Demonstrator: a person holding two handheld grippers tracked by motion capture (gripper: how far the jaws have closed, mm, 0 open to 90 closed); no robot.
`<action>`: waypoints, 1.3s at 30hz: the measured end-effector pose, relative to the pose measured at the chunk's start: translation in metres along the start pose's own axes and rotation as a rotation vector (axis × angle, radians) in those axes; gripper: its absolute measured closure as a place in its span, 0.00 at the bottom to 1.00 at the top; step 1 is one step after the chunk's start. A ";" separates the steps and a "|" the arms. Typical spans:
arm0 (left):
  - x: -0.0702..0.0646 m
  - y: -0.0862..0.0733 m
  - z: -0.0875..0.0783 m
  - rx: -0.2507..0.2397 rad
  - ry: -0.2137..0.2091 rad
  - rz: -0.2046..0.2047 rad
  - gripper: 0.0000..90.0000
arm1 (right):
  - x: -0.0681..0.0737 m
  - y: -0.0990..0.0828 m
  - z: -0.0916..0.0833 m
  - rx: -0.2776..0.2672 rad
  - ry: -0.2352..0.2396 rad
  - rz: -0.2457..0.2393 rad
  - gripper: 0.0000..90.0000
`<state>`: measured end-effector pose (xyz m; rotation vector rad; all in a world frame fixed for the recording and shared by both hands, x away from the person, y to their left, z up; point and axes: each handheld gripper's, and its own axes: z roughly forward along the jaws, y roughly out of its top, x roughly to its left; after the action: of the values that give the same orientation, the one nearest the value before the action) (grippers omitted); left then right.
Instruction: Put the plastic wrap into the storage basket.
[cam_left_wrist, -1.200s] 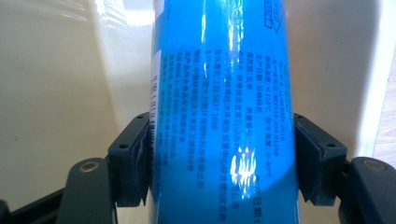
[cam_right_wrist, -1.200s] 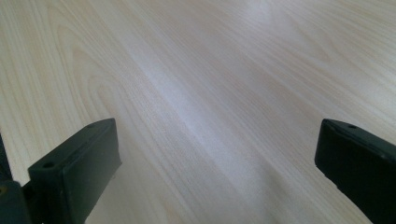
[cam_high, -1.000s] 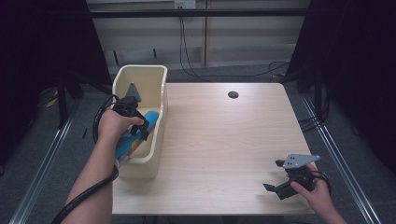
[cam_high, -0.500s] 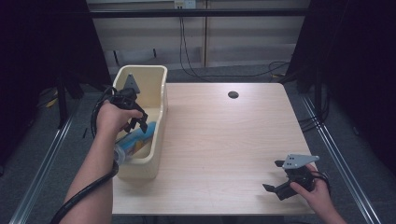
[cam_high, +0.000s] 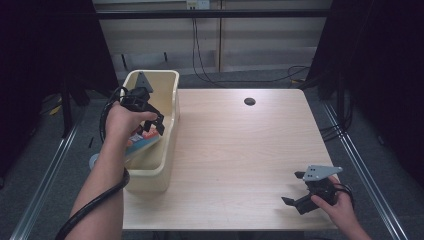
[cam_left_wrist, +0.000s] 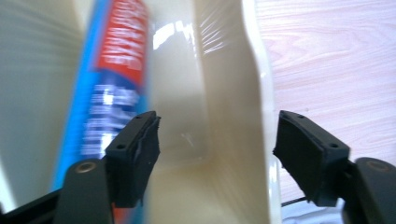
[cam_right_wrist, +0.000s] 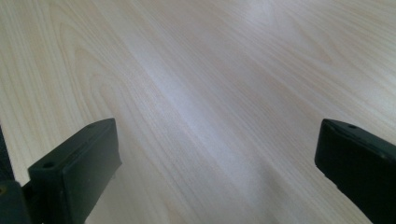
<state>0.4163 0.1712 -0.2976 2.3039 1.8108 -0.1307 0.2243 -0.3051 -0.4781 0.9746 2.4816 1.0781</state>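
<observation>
Left gripper view: glossy cream tub (cam_left_wrist: 224, 93)

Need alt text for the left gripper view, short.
Open black tongs straddle the right wall of a cream plastic bin. A blurred blue and red package lies inside the bin beyond the left pad, and a light wood table shows to the right.

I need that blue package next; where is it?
The blue package lies inside the cream bin at the table's left edge, just beneath the open left gripper.
</observation>
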 end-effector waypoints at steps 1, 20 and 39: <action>-0.002 0.000 0.001 -0.016 -0.007 0.000 0.30 | 0.000 0.000 0.000 -0.001 0.000 0.001 0.00; -0.031 0.000 0.004 -0.087 -0.072 0.096 0.15 | 0.000 0.003 -0.001 -0.010 -0.006 -0.004 0.00; -0.067 0.001 0.021 -0.138 -0.132 0.196 0.12 | 0.001 0.003 -0.002 -0.011 -0.003 -0.007 0.00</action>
<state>0.4022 0.1028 -0.3052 2.3009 1.4758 -0.1194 0.2243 -0.3043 -0.4744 0.9629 2.4720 1.0861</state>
